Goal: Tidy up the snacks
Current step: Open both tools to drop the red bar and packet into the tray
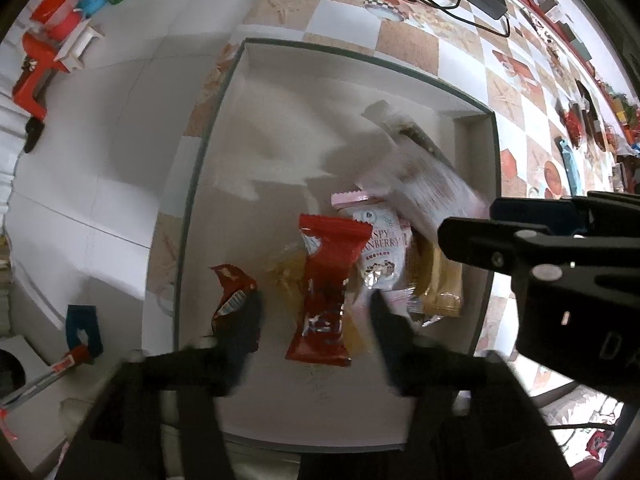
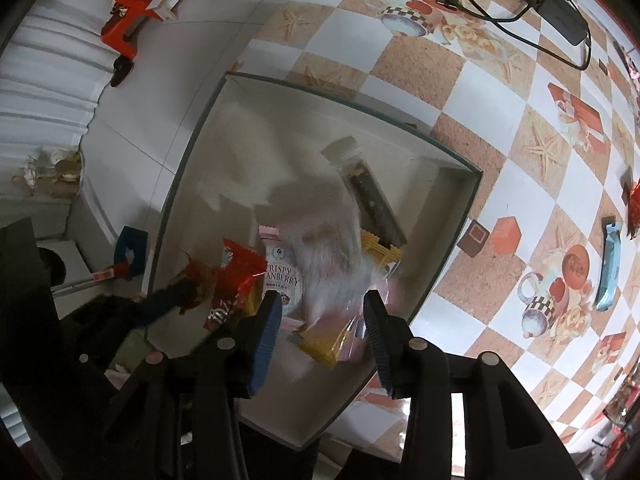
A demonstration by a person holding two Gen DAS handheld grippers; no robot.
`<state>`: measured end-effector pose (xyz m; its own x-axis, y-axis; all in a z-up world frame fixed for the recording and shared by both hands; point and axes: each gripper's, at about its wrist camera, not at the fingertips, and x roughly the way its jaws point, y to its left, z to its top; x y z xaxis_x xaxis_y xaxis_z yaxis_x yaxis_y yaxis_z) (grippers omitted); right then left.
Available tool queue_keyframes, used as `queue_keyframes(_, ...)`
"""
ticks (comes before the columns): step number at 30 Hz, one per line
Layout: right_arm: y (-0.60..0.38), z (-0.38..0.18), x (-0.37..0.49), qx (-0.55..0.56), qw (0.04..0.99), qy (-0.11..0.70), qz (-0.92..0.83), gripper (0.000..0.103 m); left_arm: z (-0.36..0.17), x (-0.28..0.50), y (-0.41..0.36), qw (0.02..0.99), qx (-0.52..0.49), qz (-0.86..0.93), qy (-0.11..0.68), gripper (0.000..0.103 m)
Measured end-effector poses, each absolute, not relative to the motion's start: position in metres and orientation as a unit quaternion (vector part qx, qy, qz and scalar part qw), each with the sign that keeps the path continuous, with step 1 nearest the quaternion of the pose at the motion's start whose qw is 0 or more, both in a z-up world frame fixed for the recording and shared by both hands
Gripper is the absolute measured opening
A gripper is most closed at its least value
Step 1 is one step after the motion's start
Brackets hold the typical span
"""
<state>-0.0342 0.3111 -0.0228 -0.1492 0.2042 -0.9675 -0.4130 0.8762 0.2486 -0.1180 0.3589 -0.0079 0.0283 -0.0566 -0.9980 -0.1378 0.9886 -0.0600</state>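
A shallow white box (image 1: 224, 92) (image 2: 460, 216) holds several snack packets: a red one (image 1: 328, 292), a pink-white "Crispy Cranberry" one (image 1: 380, 248) (image 2: 282, 276), a yellow one (image 1: 440, 284) (image 2: 324, 344), and a dark bar in clear wrap (image 2: 372, 200). A blurred white packet (image 1: 432, 192) (image 2: 332, 260) is in the air over the pile. My left gripper (image 1: 316, 320) is open above the red packet, with a small dark red packet (image 1: 230, 292) against its left finger. My right gripper (image 2: 320, 316) is open over the box and also shows in the left wrist view (image 1: 500, 232).
The box lies at the edge of a checkered tablecloth (image 2: 500, 128). A blue packet (image 2: 610, 268) and red packets (image 2: 634, 204) lie on the cloth to the right. A black cable and adapter (image 2: 560, 8) lie at the far side. Red and white things (image 1: 52, 40) stand on the floor.
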Motion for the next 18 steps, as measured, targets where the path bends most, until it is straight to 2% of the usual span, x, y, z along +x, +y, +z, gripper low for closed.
queue_keyframes(4, 0.306, -0.023, -0.032, -0.068, 0.646, 0.722, 0.237, 0.044, -0.005, -0.116, 0.355, 0.715, -0.072, 0.029, 0.694, 0.076)
queue_keyframes(6, 0.299, -0.024, -0.031, -0.066, 0.645, 0.724, 0.235, 0.065, -0.005, -0.115, 0.353, 0.715, -0.072, 0.030, 0.695, 0.077)
queue_keyframes(7, 0.295, -0.022, -0.030, -0.064, 0.649, 0.721, 0.234, 0.085, -0.005, -0.115, 0.353, 0.714, -0.071, 0.030, 0.695, 0.077)
queue_keyframes(8, 0.291, -0.020, -0.030, -0.060, 0.654, 0.717, 0.232, 0.087, -0.005, -0.114, 0.352, 0.714, -0.071, 0.030, 0.696, 0.077)
queue_keyframes(18, 0.248, -0.027, -0.025, -0.033, 0.653, 0.731, 0.194, 0.087, 0.003, -0.105, 0.326, 0.716, -0.054, 0.013, 0.696, 0.077)
